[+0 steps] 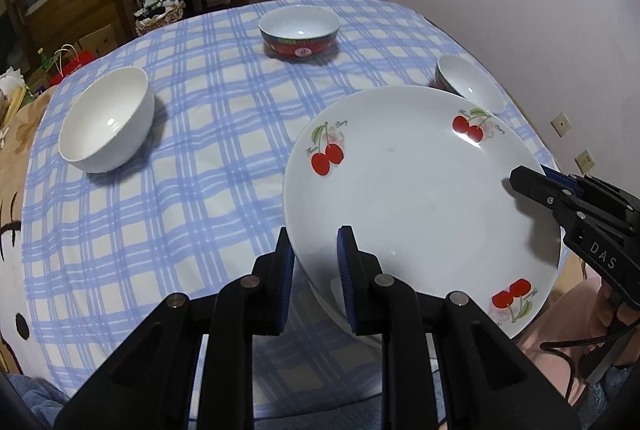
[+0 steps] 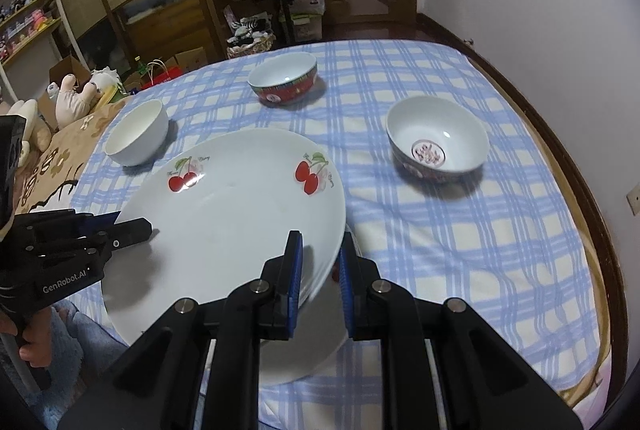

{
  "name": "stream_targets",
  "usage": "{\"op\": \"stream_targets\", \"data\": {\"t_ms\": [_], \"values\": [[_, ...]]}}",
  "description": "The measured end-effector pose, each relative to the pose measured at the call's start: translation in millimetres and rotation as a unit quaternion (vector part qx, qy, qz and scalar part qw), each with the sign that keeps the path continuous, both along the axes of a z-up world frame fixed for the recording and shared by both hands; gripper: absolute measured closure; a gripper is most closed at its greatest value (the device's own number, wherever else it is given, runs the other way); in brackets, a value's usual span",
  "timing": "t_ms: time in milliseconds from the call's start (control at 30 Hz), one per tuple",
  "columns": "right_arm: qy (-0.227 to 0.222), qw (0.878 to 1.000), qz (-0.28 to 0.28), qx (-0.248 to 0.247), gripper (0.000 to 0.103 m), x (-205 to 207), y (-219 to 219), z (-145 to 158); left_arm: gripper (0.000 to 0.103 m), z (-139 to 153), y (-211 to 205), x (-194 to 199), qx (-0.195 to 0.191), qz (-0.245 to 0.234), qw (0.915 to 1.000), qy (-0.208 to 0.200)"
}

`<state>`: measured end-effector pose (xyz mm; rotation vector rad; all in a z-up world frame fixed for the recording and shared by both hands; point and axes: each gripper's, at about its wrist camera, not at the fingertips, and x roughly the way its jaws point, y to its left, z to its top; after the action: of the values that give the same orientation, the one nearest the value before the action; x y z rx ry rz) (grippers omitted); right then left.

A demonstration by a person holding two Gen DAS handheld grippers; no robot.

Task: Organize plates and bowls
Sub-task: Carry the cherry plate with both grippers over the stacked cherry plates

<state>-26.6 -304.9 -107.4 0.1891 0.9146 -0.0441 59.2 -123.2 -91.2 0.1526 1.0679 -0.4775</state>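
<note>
A big white plate (image 1: 420,198) with red cherries on it was up off the bed, held by both grippers at once. The left gripper (image 1: 316,270) had its two blue pads nearly together, pinching the plate's near-left rim. One pad sat on top of the rim and the other under it. The right gripper (image 2: 320,270) pinched the rim on the other side in the same way, with its pads close together on the edge. In the right view there looked to be a second white rim just under the plate, but I could not tell what it was.

Under the plate was a blue checked cloth (image 1: 192,158) spread over the bed. Three bowls sat on the cloth, all right side up and well apart from each other. A plain white bowl (image 1: 108,120) was on the left. A red bowl (image 1: 299,32) sat at the far side in the middle. A bowl with a pattern inside (image 2: 438,140) was on the right, and in the left view the plate hid part of it.

A hand (image 2: 30,342) held the left gripper's handle at the low left of the right view.
</note>
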Motion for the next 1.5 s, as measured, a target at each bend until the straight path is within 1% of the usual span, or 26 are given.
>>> {"op": "stream_targets", "data": {"t_ms": [233, 433, 867, 1067, 1500], "values": [[0.012, 1.0, -0.005, 0.007, 0.085, -2, -4, -10, 0.081, -13, -5, 0, 0.006, -0.004, 0.9997, 0.023], [0.027, 1.0, -0.007, 0.009, 0.085, -1, -4, -20, 0.081, -22, -8, 2, 0.017, -0.008, 0.9993, 0.032], [0.059, 0.998, -0.015, 0.015, 0.084, 4, -6, -36, 0.081, -35, -13, 4, 0.035, -0.016, 0.9982, 0.046], [0.067, 0.998, -0.013, 0.001, 0.083, 6, -1, -39, 0.081, -40, -14, 5, 0.042, -0.015, 0.9976, 0.053], [0.085, 0.996, -0.015, 0.001, 0.083, 12, 0, -47, 0.081, -49, -16, 9, 0.057, -0.018, 0.9962, 0.063]]}}
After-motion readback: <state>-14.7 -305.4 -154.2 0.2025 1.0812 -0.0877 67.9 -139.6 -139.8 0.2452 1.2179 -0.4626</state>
